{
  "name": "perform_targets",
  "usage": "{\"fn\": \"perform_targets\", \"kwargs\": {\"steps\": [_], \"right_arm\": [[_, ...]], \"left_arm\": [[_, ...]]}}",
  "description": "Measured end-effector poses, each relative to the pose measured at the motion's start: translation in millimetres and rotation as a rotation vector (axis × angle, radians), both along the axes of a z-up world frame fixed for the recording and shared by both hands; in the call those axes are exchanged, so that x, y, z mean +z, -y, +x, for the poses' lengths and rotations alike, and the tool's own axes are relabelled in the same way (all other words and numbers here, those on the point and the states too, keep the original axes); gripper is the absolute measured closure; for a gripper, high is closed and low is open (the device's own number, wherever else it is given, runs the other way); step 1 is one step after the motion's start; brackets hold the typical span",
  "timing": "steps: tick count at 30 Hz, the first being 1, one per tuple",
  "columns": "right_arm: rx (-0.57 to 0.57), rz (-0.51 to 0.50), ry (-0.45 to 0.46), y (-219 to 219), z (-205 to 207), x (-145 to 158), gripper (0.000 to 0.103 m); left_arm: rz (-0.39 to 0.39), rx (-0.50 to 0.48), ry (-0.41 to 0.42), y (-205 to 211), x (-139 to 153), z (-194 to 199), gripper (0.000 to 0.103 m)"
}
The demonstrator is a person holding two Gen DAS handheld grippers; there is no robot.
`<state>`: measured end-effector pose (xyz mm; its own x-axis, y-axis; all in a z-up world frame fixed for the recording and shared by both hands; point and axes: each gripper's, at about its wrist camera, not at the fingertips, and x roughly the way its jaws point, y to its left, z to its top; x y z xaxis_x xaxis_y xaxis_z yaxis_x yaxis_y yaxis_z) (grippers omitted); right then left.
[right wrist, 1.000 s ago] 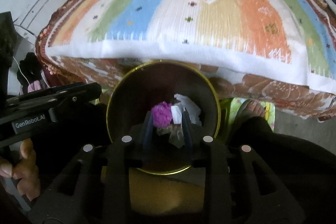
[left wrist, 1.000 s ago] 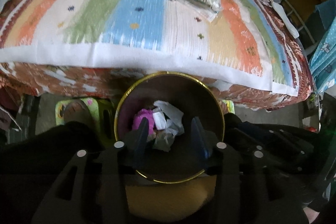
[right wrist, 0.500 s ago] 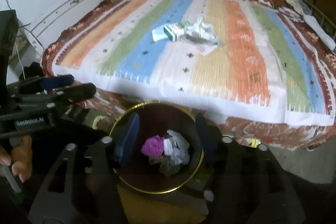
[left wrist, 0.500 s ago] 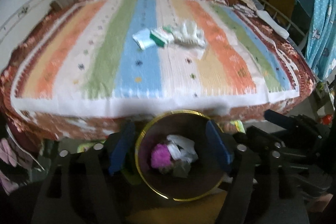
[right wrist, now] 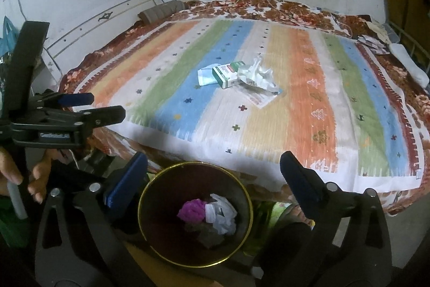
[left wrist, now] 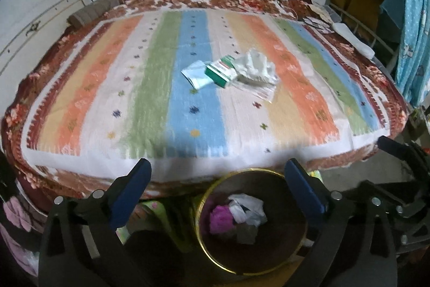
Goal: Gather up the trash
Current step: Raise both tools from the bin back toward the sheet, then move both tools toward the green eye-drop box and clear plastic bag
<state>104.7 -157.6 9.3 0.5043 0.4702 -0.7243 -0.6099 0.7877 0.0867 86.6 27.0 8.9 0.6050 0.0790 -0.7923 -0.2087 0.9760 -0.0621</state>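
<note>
A heap of trash lies mid-bed on the striped blanket (left wrist: 188, 109): a green and white carton (left wrist: 221, 70), a pale blue packet (left wrist: 195, 74) and crumpled white wrappers (left wrist: 255, 69). The carton (right wrist: 225, 75) and wrappers (right wrist: 255, 77) also show in the right wrist view. A dark bin with a gold rim (left wrist: 200, 209) stands on the floor at the bed's near edge, holding purple and white trash (left wrist: 233, 214). My left gripper (left wrist: 217, 168) is open and empty above the bin. My right gripper (right wrist: 213, 160) is open and empty above the same bin (right wrist: 248, 195).
The left gripper body and the hand holding it show at the left of the right wrist view (right wrist: 67, 120). A grey roll (right wrist: 161, 11) lies at the bed's far left corner. Clothes and a blue cloth (left wrist: 411, 26) hang at the right. A white wall stands behind.
Both grippers have risen and pulled back from inside the bin and opened wide. More of the bed is in view now. The trash heap has not moved.
</note>
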Motion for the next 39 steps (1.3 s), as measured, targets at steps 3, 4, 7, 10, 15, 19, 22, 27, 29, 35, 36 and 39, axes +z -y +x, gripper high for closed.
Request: {"fn": "perform_targets", "kwargs": {"steps": [3,4,7,10,15,19,22,27,29,35,36,39], "right_arm": [[0.01,-0.002,0.013,-4,8,5,0.009],[0.012,-0.003,0.017,-5,10,6,0.009],[0.013,-0.006,0.017,-8,23,9,0.009],[0.01,-0.008,0.006,-13,39,12,0.009],[-0.004,-0.056,0.021,-21,62,16,0.009],[-0.013,-0.049,-0.003,-24,80,16,0.009],[-0.017,-0.049,-0.015,-29,92,15,0.009],[-0.03,-0.055,-0.007,-39,111,11,0.009],[-0.033,-0.061,-0.012,-44,120,7,0.009],[-0.033,-0.08,-0.023,-56,144,-3,0.01],[-0.033,-0.08,-0.03,-58,150,-6,0.01],[-0.043,-0.071,-0.046,-62,162,-12,0.011]], "left_arm": [[0.042,-0.023,0.003,0,0,9,0.006],[0.045,-0.029,0.001,0,1,12,0.006],[0.055,-0.038,-0.016,-2,-1,23,0.006],[0.05,-0.049,-0.031,-4,-2,33,0.006],[0.079,-0.111,-0.021,5,2,47,0.006],[0.073,-0.137,-0.042,8,-1,60,0.006],[0.085,-0.156,-0.051,9,-2,71,0.006],[0.105,-0.18,-0.065,4,-11,95,0.006],[0.105,-0.175,-0.07,-1,-14,105,0.006],[0.165,-0.185,-0.094,-14,-33,137,0.006],[0.156,-0.182,-0.102,-19,-38,144,0.006],[0.154,-0.186,-0.106,-27,-47,155,0.006]]}}
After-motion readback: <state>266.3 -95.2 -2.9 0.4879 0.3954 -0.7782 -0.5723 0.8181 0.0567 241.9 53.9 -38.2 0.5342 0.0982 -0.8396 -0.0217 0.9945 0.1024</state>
